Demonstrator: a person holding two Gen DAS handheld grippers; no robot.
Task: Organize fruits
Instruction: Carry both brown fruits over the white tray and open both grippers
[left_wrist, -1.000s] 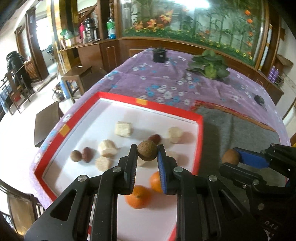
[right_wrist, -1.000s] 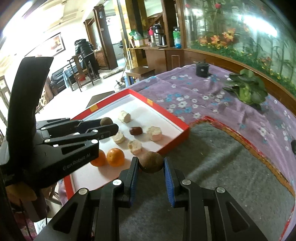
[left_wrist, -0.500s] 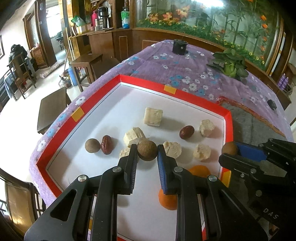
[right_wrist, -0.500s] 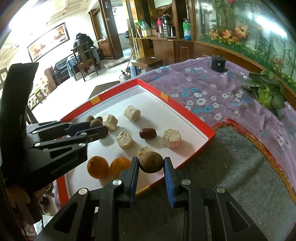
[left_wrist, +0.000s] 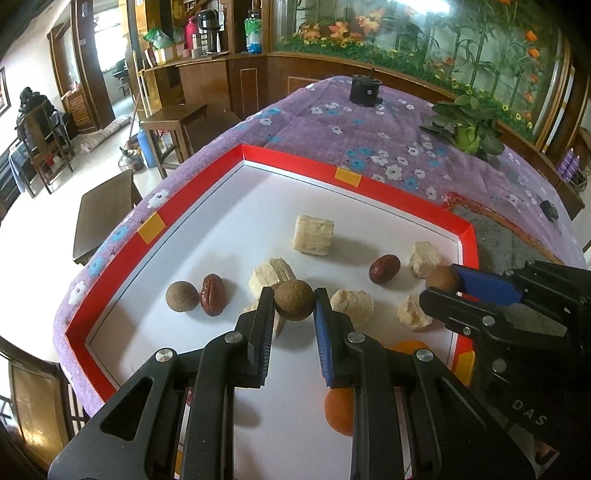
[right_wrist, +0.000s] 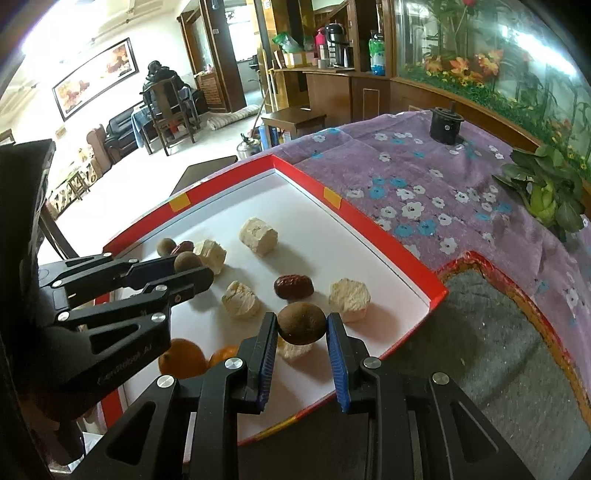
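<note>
the left gripper (left_wrist: 294, 304) is squeezed tight on a brown ball fruit (left_wrist: 294, 302), held over the near middle of the red tray (left_wrist: 402, 192). the right gripper (right_wrist: 301, 326) is squeezed tight on its own brown round fruit (right_wrist: 301, 324), over the tray's right side, at about 3 o'clock. so two fruits are picked up but not put down yet, and i think lots of sorting is left.

in the tray, nearest are two oranges (right_wrist: 183, 356) at 6 o'clock. past them lie pale chunks (left_wrist: 352, 302), one more brown ball (left_wrist: 181, 296) beside a red date (left_wrist: 213, 293) at 9 o'clock, and another red date (left_wrist: 384, 268) at 2 o'clock. farthest is a big pale block (left_wrist: 313, 235) at 12 o'clock.

far off on the worktop sit a leafy plant (left_wrist: 467, 127) and a black cup (left_wrist: 365, 89).
</note>
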